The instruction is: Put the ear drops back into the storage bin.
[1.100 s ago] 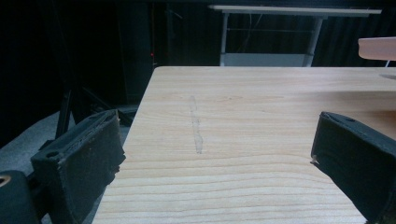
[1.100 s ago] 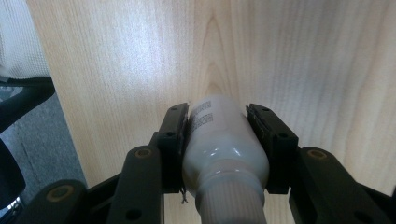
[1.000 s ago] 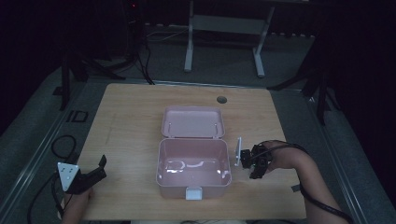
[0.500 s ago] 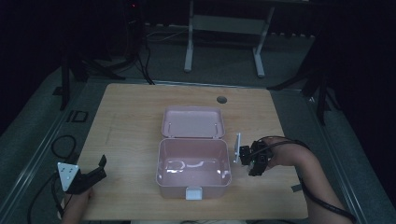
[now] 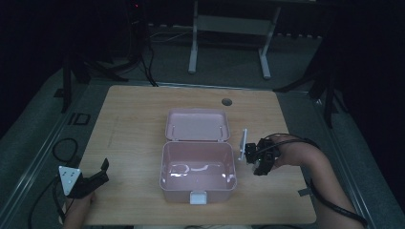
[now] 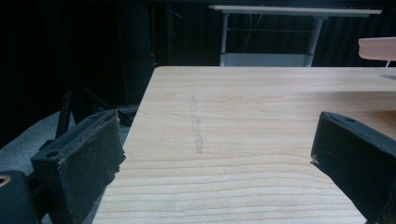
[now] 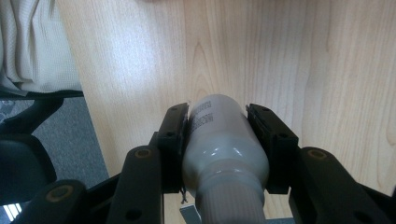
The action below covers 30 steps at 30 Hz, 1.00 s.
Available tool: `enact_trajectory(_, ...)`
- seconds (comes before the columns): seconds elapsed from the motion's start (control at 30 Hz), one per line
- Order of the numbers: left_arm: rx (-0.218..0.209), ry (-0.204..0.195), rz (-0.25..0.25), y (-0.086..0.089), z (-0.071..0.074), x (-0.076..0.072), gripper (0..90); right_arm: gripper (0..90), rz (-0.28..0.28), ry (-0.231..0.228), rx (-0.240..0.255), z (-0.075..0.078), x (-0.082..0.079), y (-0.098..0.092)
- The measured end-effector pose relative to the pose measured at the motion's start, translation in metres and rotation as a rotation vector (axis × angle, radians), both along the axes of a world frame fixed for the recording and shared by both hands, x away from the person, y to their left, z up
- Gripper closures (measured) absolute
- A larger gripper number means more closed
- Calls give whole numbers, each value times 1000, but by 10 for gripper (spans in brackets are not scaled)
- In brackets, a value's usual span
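Note:
An open pink box stands in the middle of the wooden table, its lid laid back flat behind it. Just right of the box, my right gripper hovers above the tabletop. In the right gripper view it is shut on a pale grey bottle, pads on both flanks, ribbed cap toward the camera. At the front left corner my left gripper rests low and open. The left gripper view shows its jaws wide apart with bare wood between them.
A round cable hole sits near the table's far edge. A white desk frame stands beyond the table in the dark. Pale cloth and a black chair lie past the table's edge in the right gripper view.
My right gripper has risen a little with the bottle still in it, staying beside the box. The left gripper has not moved.

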<state>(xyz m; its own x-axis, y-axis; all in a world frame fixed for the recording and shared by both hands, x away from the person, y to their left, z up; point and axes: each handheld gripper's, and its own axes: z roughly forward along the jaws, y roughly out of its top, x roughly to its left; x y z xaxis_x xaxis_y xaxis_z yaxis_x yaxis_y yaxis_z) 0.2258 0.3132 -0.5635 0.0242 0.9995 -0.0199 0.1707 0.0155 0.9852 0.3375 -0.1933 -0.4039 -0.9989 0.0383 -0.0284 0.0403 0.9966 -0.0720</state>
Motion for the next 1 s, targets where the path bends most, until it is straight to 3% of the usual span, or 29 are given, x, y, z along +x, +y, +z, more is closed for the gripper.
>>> enact_trajectory(0.5,1,-1,-1,0,0,0,24,593,10,-22,-4,32,-3,16)
enact_trajectory(1.0,0,1,-3,0,0,0,24,593,53,-20,21,48,-8,49)
